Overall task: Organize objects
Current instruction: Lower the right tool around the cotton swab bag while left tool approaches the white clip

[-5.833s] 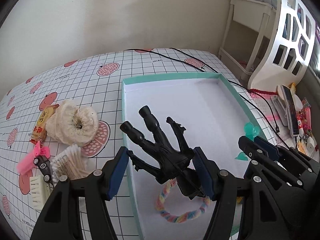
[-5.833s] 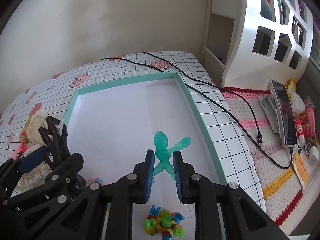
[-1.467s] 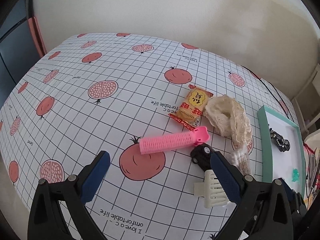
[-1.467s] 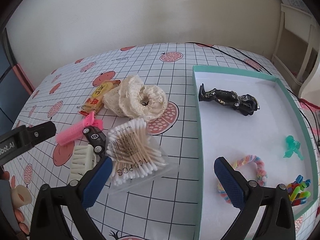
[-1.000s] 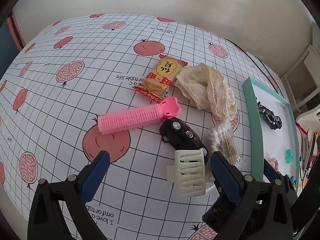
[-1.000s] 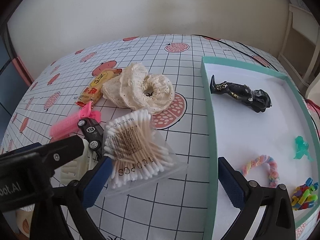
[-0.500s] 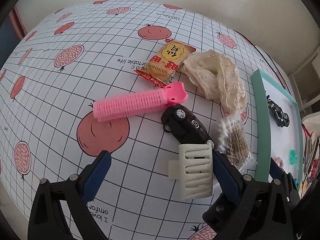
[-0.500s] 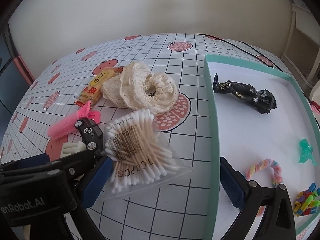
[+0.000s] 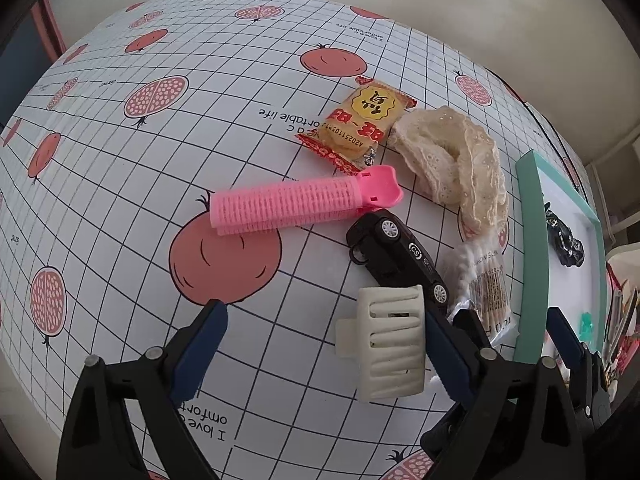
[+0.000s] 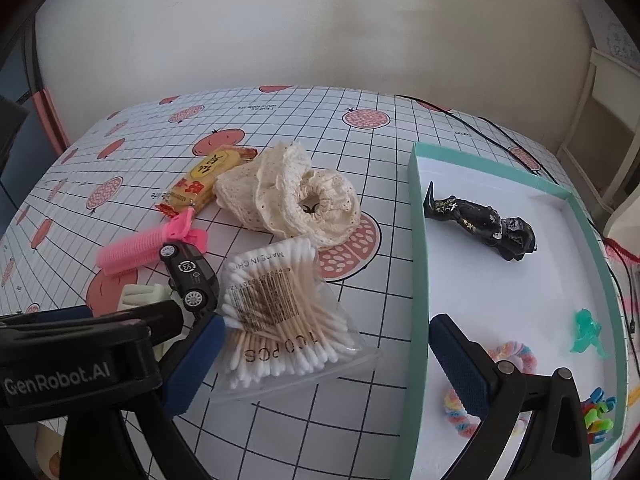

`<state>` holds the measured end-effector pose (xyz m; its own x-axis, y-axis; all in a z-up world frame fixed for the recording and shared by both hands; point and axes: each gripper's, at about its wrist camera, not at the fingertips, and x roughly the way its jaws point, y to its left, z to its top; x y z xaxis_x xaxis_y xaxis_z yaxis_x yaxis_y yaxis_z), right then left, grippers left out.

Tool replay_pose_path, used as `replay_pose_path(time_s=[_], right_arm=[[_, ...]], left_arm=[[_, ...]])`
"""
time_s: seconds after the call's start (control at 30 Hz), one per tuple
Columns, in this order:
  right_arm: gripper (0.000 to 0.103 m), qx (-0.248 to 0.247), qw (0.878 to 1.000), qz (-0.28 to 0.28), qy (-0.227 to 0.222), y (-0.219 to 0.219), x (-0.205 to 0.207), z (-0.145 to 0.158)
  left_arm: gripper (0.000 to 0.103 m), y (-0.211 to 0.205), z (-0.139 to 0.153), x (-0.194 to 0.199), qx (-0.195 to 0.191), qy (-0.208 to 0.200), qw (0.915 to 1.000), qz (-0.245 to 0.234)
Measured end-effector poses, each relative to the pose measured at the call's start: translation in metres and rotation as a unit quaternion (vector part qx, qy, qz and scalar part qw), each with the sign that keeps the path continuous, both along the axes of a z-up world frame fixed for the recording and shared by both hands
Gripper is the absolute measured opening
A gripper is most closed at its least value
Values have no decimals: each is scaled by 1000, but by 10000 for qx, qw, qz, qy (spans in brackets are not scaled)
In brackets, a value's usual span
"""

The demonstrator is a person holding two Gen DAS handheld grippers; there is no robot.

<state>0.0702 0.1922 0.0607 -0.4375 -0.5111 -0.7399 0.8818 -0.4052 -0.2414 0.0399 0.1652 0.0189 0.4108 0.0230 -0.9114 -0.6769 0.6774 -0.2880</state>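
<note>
My left gripper (image 9: 322,344) is open just above the tablecloth, and a cream hair claw (image 9: 390,344) lies between its fingers, close to the right one. Beyond it lie a black toy car (image 9: 396,256), a pink hair roller (image 9: 296,204), a snack packet (image 9: 362,128) and a lace scrunchie (image 9: 456,164). My right gripper (image 10: 328,360) is open, straddling a bag of cotton swabs (image 10: 280,312) and the left rim of the teal tray (image 10: 418,240). In the tray lie a black figure (image 10: 480,220), a green figure (image 10: 586,332), a rainbow hair tie (image 10: 512,354) and a colourful toy (image 10: 598,408).
The left gripper's body (image 10: 80,352) fills the lower left of the right wrist view, right beside the swab bag. A black cable (image 10: 480,120) runs along the table's far right. A white shelf (image 10: 600,100) stands beyond the tray.
Both grippers let go of the figures in the tray and swung left. Over the last second the left one closed in on the hair claw and the right one on the swab bag.
</note>
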Motion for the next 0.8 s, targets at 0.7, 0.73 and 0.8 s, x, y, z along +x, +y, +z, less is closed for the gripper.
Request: replay_pose_path(time_s=[0.7, 0.73, 0.8], right_arm=[[101, 163, 9996, 211, 53, -7, 8, -12], [101, 175, 9996, 209, 55, -7, 8, -12], [100, 190, 9996, 207, 75, -8, 8, -12]], left_arm=[[84, 18, -11, -16, -261, 100, 9996, 108], [84, 18, -11, -17, -260, 114, 9995, 106], [83, 19, -12, -19, -251, 124, 9996, 95]])
